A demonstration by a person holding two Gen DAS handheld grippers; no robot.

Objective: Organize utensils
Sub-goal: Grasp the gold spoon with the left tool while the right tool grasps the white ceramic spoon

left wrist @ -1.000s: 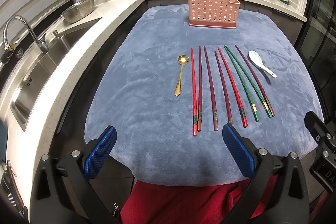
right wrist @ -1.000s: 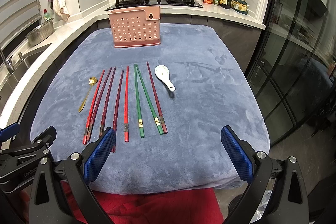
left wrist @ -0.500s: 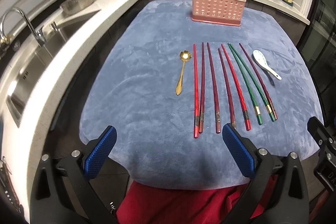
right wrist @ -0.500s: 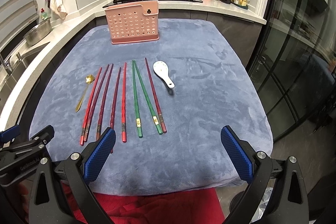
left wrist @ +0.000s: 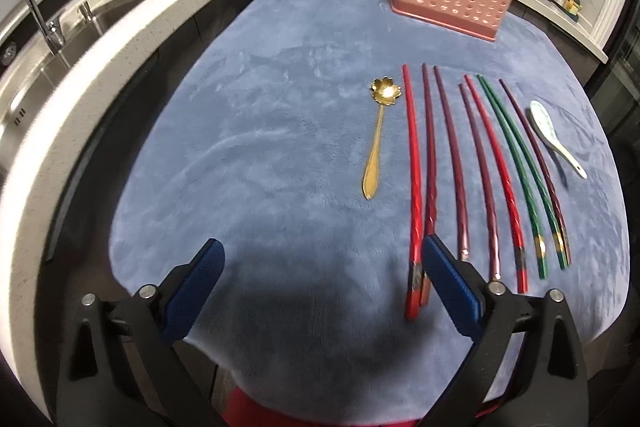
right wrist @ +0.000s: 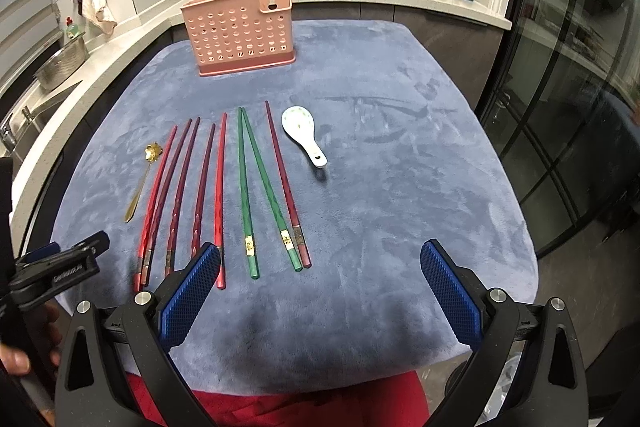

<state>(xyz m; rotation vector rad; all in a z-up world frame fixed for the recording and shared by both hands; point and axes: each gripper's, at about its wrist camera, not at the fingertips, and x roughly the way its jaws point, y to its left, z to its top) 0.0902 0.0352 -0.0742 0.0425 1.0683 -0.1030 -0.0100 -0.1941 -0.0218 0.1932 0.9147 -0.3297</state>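
**On the blue cloth: nothing picked up yet, both grippers gaping**

On the plush blue-grey table cloth [right wrist: 380, 187] everything lies loose in a row; a gold flower-bowl metal spoon [left wrist: 378, 139], red and maroon lacquered chopsticks [left wrist: 414, 183], a pair of green chopsticks [right wrist: 256, 187], and a white ceramic soup spoon [right wrist: 302, 135] at the right end. The left gripper [left wrist: 318, 291] hovers low near the chopstick butts, jaws spread wide, holding nothing; the right gripper [right wrist: 320, 291] is the same, wide and empty.

Risk, I reckon: the sticks lie touching or just beside each other, so a pinch could grab two or roll neighbours away; the soft pile might also swallow the fingertips.

The pink perforated plastic utensil holder [right wrist: 240, 31] stands upright at the far end, well apart; can't tell what's inside from here.
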